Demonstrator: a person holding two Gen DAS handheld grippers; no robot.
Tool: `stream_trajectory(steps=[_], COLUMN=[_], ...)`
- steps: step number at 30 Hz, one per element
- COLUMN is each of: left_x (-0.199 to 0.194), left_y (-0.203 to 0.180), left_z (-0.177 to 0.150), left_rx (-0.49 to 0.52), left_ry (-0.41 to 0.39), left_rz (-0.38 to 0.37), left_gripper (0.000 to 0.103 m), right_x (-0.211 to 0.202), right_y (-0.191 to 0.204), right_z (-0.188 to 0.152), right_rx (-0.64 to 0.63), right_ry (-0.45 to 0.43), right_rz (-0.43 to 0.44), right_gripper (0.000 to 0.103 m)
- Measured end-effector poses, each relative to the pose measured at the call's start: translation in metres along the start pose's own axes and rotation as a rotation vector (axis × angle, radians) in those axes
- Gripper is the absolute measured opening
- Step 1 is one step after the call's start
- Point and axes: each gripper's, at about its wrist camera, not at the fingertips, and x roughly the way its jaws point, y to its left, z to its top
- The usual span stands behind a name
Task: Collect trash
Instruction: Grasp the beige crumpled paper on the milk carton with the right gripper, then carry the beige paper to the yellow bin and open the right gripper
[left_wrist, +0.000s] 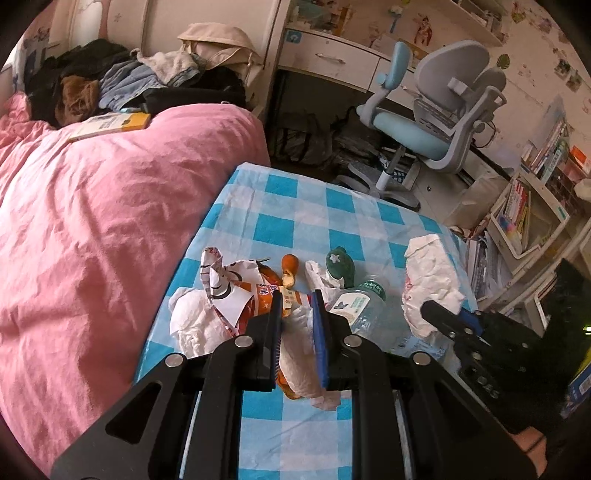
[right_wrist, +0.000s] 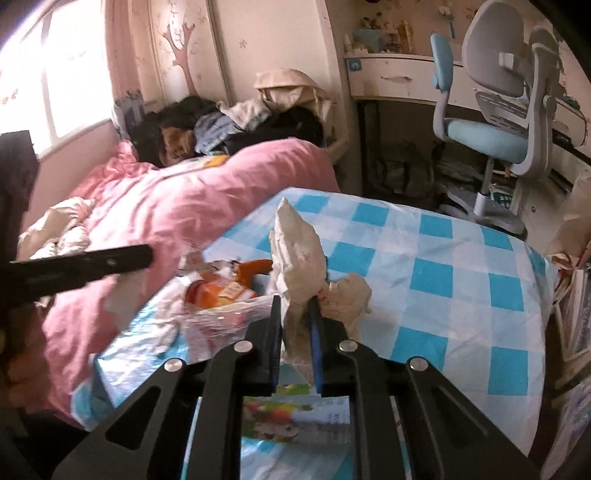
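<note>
Trash lies on the table's blue checked cloth (left_wrist: 295, 225): an orange snack wrapper (left_wrist: 258, 295), a crumpled white tissue (left_wrist: 192, 321), a clear plastic bottle (left_wrist: 369, 310), a green cap-like piece (left_wrist: 338, 264) and a brown scrap (left_wrist: 290, 264). My left gripper (left_wrist: 297, 306) is shut on a wad of orange wrapper and white tissue. My right gripper (right_wrist: 297, 306) is shut on a crumpled white paper (right_wrist: 295, 251), which stands up above its fingers. In the left wrist view the right gripper (left_wrist: 443, 314) shows at the right, with that paper (left_wrist: 432, 273) in it.
A bed with a pink duvet (left_wrist: 92, 240) borders the table's left side. A blue and grey desk chair (left_wrist: 424, 136) stands beyond the far edge. Shelves of books (left_wrist: 535, 206) crowd the right. A colourful picture book (right_wrist: 288, 417) lies under my right gripper.
</note>
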Motion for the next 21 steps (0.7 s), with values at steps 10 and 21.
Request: stream_trajectory(steps=[10,21], left_x=[-0.005,-0.013], left_y=[-0.011,-0.017], left_z=[-0.003,-0.009], left_rx=[0.049,0.079], left_ry=[-0.020,-0.032], left_rz=[0.041,0.051], left_gripper=[0.015,0.015], right_x=[-0.032,-0.049], right_y=[0.007,0.025], right_z=[0.000,-0.012], right_rx=[0.032,0.016], right_ry=[-0.050,-0.012], right_rz=[0.158,0.301], right_gripper=[0.014,0.015])
